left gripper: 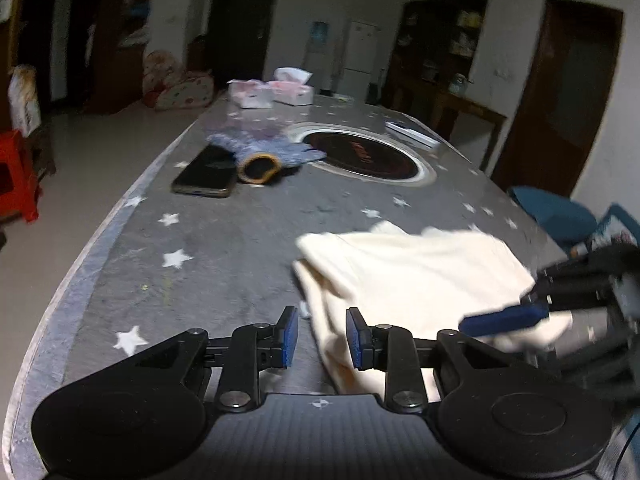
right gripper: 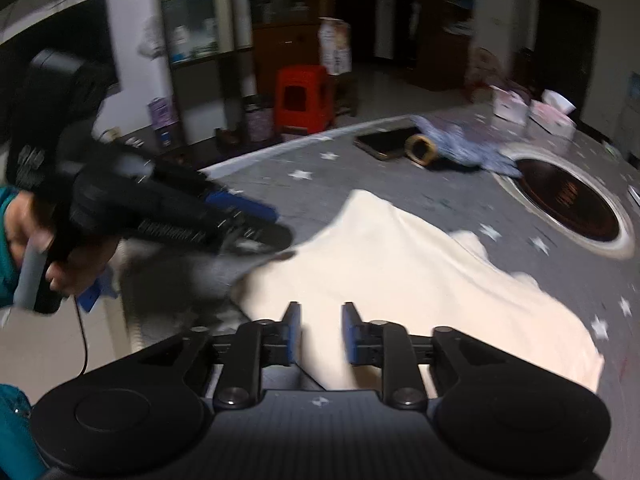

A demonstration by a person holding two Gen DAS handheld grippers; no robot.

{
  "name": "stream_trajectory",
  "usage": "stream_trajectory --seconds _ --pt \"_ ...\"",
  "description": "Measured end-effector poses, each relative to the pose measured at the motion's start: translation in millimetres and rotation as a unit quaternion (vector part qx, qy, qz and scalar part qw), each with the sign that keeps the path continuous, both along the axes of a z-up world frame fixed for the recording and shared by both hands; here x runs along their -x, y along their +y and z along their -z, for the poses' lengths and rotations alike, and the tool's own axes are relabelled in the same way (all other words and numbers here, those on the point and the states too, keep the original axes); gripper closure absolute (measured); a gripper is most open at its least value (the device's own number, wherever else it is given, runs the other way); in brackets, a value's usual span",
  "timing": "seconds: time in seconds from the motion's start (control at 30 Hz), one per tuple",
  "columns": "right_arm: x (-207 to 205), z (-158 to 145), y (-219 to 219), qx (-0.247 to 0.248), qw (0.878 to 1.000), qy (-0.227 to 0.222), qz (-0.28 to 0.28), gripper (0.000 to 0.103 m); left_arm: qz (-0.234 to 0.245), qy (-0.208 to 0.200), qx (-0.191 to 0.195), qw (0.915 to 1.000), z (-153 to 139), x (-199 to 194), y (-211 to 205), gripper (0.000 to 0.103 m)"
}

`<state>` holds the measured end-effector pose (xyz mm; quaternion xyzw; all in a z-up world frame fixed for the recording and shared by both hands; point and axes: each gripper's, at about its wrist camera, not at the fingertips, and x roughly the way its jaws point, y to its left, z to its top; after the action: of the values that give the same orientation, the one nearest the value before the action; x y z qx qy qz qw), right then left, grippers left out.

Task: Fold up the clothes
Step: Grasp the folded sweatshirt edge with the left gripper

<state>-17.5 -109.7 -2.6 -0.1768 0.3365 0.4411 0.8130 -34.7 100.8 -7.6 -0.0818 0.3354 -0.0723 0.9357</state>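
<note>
A cream garment [right gripper: 392, 276] lies rumpled on a grey star-patterned table [left gripper: 224, 248]. Above it, the left gripper [left gripper: 322, 336] and right gripper [right gripper: 321, 334] both have their jaws slightly apart, pinching nothing. Farther off lie a phone [left gripper: 206, 176] and knitted glove [left gripper: 272, 152].

Left wrist view: garment [left gripper: 408, 268] on table [left gripper: 224, 248], lower right; phone [left gripper: 206, 172] centre-left w/ knit glove [left gripper: 266, 152] touching its right; tissue boxes [left gripper: 276, 92] behind.
</note>
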Motion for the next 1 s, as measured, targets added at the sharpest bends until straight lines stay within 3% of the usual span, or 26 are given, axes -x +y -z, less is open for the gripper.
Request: stream_trajectory --seconds 0.3,0.47,0.57,0.67,1.0 --pt "22 9 44 0.042 0.995 -0.028 -0.088 0.075 -0.036 0.033 0.045 0.9978 3 -7 21 0.072" --pt "28 20 59 0.068 0.991 -0.041 -0.107 0.076 -0.045 0.047 0.085 0.9942 5 -9 28 0.066" --pt "29 26 62 0.079 0.990 -0.052 -0.101 0.086 -0.046 0.054 0.107 0.9917 6 -13 28 0.062" --pt "27 23 58 0.069 0.992 -0.053 -0.091 0.093 -0.048 0.064 0.127 0.9886 9 -18 28 0.057" --pt "5 -1 38 0.003 0.998 -0.012 -0.057 0.095 -0.056 0.105 0.193 0.9739 16 -36 24 0.051"
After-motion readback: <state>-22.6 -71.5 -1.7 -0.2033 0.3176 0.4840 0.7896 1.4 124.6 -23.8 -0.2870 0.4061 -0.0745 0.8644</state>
